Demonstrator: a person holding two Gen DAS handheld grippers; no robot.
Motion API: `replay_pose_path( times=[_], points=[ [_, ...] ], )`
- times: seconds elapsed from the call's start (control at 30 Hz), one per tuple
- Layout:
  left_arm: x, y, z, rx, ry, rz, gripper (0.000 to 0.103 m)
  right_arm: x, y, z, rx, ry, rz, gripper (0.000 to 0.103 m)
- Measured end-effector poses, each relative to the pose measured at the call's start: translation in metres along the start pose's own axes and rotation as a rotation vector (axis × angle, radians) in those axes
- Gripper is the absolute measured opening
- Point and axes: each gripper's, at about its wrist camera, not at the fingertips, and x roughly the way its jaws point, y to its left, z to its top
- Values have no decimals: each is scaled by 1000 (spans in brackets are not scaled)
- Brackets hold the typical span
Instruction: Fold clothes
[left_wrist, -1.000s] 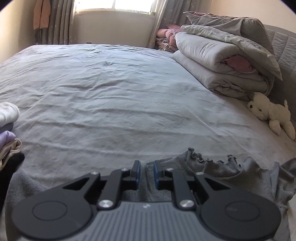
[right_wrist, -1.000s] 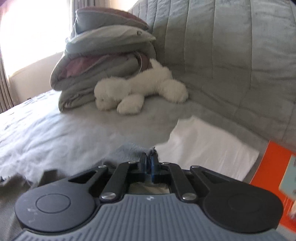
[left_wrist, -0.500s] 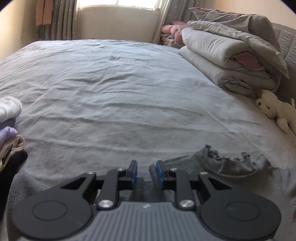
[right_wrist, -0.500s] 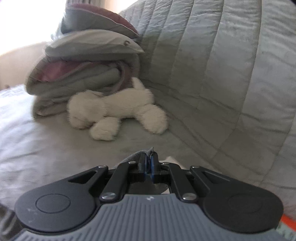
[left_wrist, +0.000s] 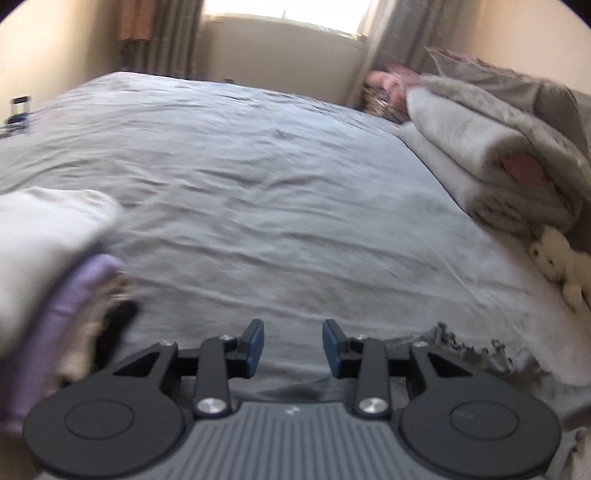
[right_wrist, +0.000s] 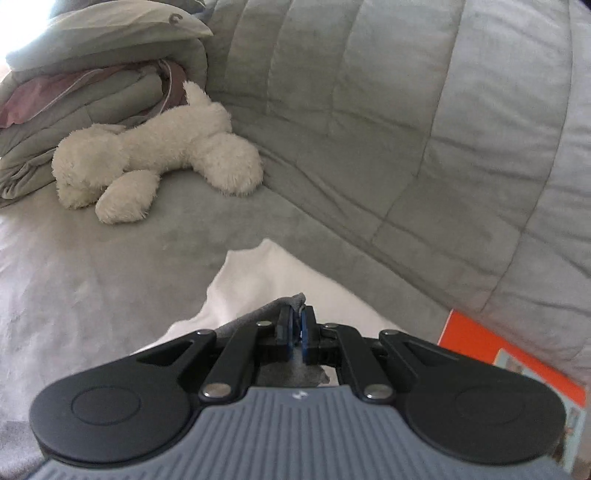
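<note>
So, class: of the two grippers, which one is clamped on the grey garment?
The right gripper: its blue pads are shut on a fold of the grey garment. The left gripper has just been opening, and nothing sits between its pads.

Bed sheet (left_wrist: 280, 192) lies open ahead; folded clothes stack (left_wrist: 48, 258) blocks left, rolled duvets (left_wrist: 491, 162) and headboard (right_wrist: 406, 110) block right.

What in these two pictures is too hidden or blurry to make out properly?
- Left wrist view: stacked clothes are motion-blurred and cut off by the left edge; individual items unclear.
- Left wrist view: grey garment mostly hidden beneath the left hand-held gripper.
- Right wrist view: orange item cut off by the right hand-held gripper; its printing is unreadable.
</note>
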Motion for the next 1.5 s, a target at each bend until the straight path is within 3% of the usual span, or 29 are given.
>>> replay_pose_path(
  times=[0.13,0.23,0.33,0.53,0.67,0.73,0.83,0.93,1.0,1.17,1.23,1.27,1.33,1.37,1.5],
  points=[
    [-41,15,-10,0,-31,52,47,-14,2,4,12,-2,30,4],
    [-66,26,-21,-12,-54,75,54,-35,-10,7,112,-13,165,4],
    [-72,38,-31,15,-56,115,55,-71,2,9,121,-65,322,4],
    [-62,39,-39,105,-67,167,55,-170,53,0,15,-202,624,4],
    [-55,29,-42,247,-83,223,59,-214,89,-15,-97,-288,708,4],
    [-47,30,-42,276,-70,245,61,-199,90,-14,-86,-275,654,4],
    [-35,39,-40,231,-35,210,67,-171,87,-11,-58,-244,558,4],
    [-23,42,-44,233,-11,234,70,-139,58,-5,-43,-255,365,4],
    [-18,40,-47,248,-11,256,70,-112,28,3,4,-216,281,4],
    [-12,33,-52,288,-17,305,70,-41,-3,-5,-31,-89,55,4],
    [-11,31,-54,307,-20,325,70,-18,-3,-9,-33,-26,55,4],
    [-11,30,-54,314,-21,333,63,-13,-1,-9,-29,-9,60,4],
    [-11,30,-55,321,-18,342,38,-16,1,-9,-24,-29,57,4],
    [-10,33,-53,309,-5,332,9,-23,2,-7,-20,-55,57,4],
    [-17,40,-46,250,2,309,6,-69,-4,7,60,-144,214,4]
  ],
)
